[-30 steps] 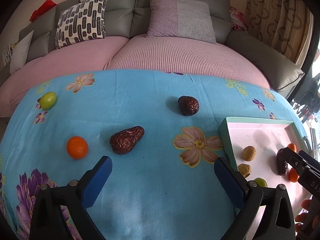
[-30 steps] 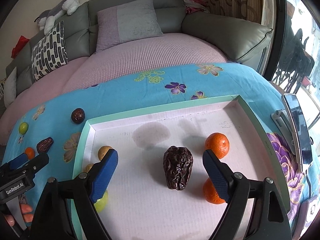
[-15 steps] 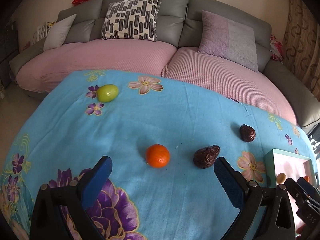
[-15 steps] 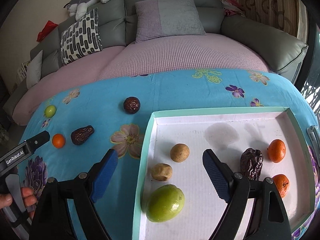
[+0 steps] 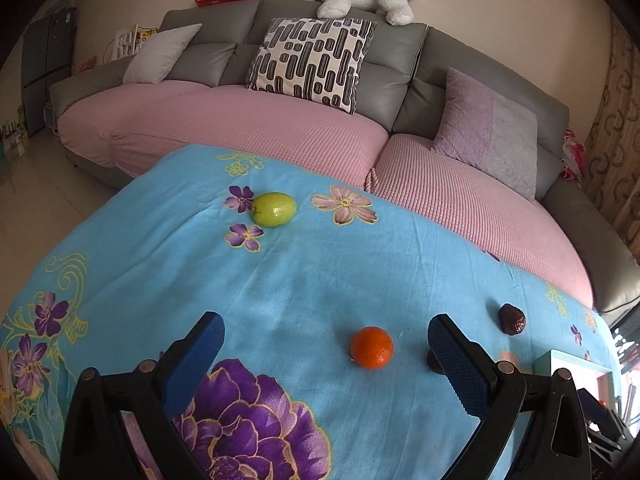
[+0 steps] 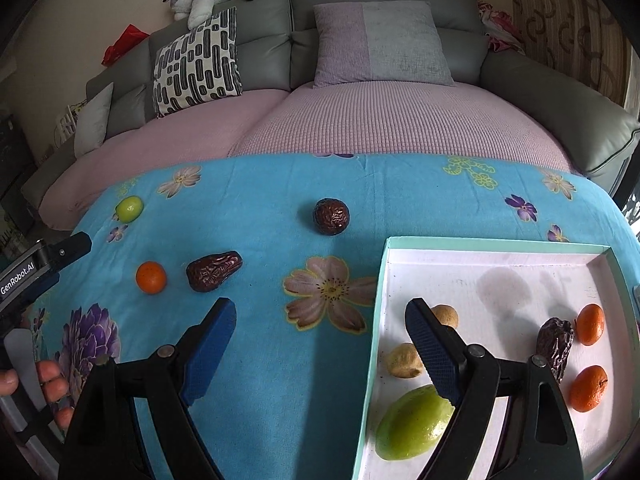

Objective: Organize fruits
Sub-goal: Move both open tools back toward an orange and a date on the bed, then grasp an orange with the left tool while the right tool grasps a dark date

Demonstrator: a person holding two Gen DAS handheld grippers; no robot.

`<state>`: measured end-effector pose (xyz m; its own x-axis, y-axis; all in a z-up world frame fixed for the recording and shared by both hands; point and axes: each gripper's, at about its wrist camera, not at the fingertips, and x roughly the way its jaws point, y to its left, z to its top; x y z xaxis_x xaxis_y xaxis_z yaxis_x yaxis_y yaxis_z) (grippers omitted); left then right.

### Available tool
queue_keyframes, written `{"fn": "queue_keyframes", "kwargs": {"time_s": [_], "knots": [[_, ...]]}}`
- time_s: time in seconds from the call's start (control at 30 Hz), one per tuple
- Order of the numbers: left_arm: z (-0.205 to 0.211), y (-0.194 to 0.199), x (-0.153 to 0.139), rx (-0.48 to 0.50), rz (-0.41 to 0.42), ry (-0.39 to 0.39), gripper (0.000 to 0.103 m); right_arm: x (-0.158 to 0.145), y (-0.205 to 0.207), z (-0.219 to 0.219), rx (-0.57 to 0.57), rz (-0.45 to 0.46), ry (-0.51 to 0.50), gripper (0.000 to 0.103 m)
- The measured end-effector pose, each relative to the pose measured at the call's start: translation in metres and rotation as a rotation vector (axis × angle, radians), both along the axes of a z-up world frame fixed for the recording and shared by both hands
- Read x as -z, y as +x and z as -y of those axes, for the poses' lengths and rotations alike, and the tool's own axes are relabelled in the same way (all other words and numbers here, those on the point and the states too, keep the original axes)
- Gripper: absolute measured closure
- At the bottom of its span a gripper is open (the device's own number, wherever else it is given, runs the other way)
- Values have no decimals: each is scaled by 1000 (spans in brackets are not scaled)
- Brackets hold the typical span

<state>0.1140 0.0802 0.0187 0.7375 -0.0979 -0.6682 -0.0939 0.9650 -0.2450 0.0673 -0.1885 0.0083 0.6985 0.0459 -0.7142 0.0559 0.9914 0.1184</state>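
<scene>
Six fruits sit in the tray [image 6: 496,245]; tangerine [image 5: 372,347], two dates and a green fruit [image 5: 274,209] wait ahead of the left tool [image 5: 323,343]. Both tools gape wide, empty.

Ahead of my left gripper [image 5: 324,344] the blue cloth [image 5: 280,280] lies bare up to the green fruit [image 5: 274,209], with only the orange [image 5: 371,347] between its spread jaws and a dark date [image 5: 433,362] half hidden behind the right-hand finger. My right gripper [image 6: 320,328] straddles the tray's left wall [image 6: 378,320], which blocks a low sideways pass. On the cloth beyond it, the long date [image 6: 213,272], round date [image 6: 331,216] and small orange [image 6: 151,277] lie well apart, with wide lanes between.
</scene>
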Motion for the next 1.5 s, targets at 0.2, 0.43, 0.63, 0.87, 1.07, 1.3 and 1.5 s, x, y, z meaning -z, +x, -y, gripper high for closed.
{"fn": "queue_keyframes", "kwargs": {"time_s": [0.2, 0.43, 0.63, 0.87, 1.07, 1.3, 1.5], "knots": [[6, 11, 14, 51, -38, 4, 0, -4, 12, -14, -52, 5, 6, 16], [11, 19, 24, 67, -78, 5, 1, -20, 46, -7, -50, -2, -25, 16], [19, 24, 33, 99, -110, -5, 12, -25, 85, 5, -49, -40, -40, 18], [28, 31, 44, 134, -139, -28, 25, 6, 128, 9, -55, -161, -33, 39], [34, 34, 53, 166, -164, -46, 41, 24, 145, 9, -43, -216, -32, 50], [38, 36, 61, 197, -194, -71, 65, 33, 151, 13, -27, -238, -26, 66], [39, 35, 58, 205, -187, -68, 67, 29, 142, 14, -13, -204, -5, 66]]}}
